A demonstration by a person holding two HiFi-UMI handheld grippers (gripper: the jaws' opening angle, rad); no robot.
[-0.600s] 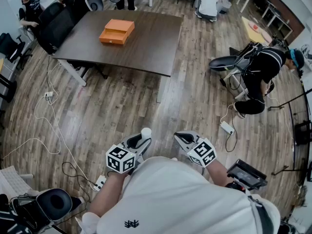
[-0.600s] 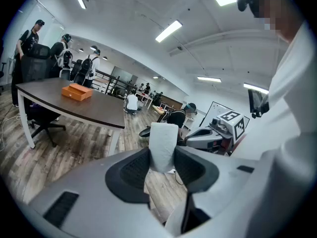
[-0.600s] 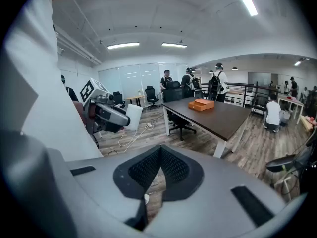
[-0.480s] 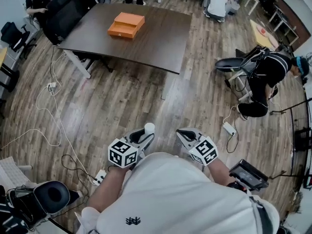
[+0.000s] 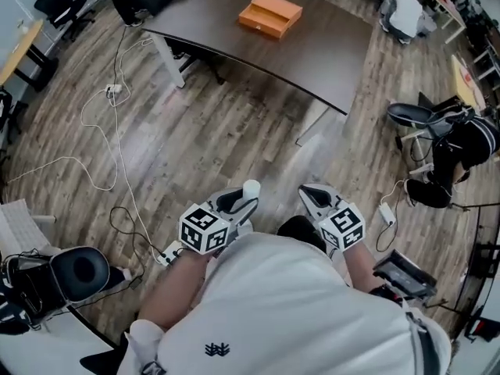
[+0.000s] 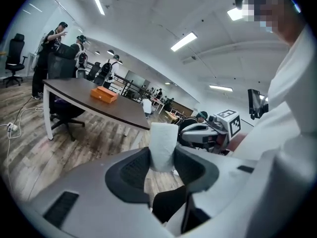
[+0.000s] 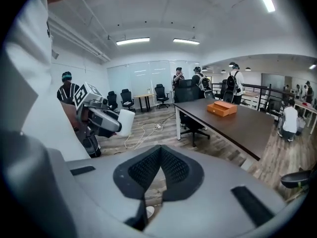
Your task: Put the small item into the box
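An orange box [image 5: 270,15] lies on a dark brown table [image 5: 320,57] across the wooden floor, far from both grippers. My left gripper [image 5: 248,194] is held close to my body and is shut on a small white cylinder-shaped item [image 5: 251,187]. In the left gripper view the white item [image 6: 162,145] stands upright between the pads, with the orange box [image 6: 103,94] far off on the table [image 6: 89,103]. My right gripper [image 5: 309,191] is beside the left one, shut and empty. Seen from the right gripper [image 7: 160,165], the box [image 7: 221,108] is ahead to the right and the white item [image 7: 126,122] to the left.
White cables [image 5: 101,127] and a power strip [image 5: 168,252] trail over the floor on the left. A tipped office chair [image 5: 422,117] and a crouching person [image 5: 469,151] are at the right. A black chair [image 5: 74,276] sits at the lower left. People stand beyond the table [image 6: 54,58].
The table and orange box have slid to the right and up in the head view as I turn and walk. Both grippers keep the same pose, the left still gripping the white item.
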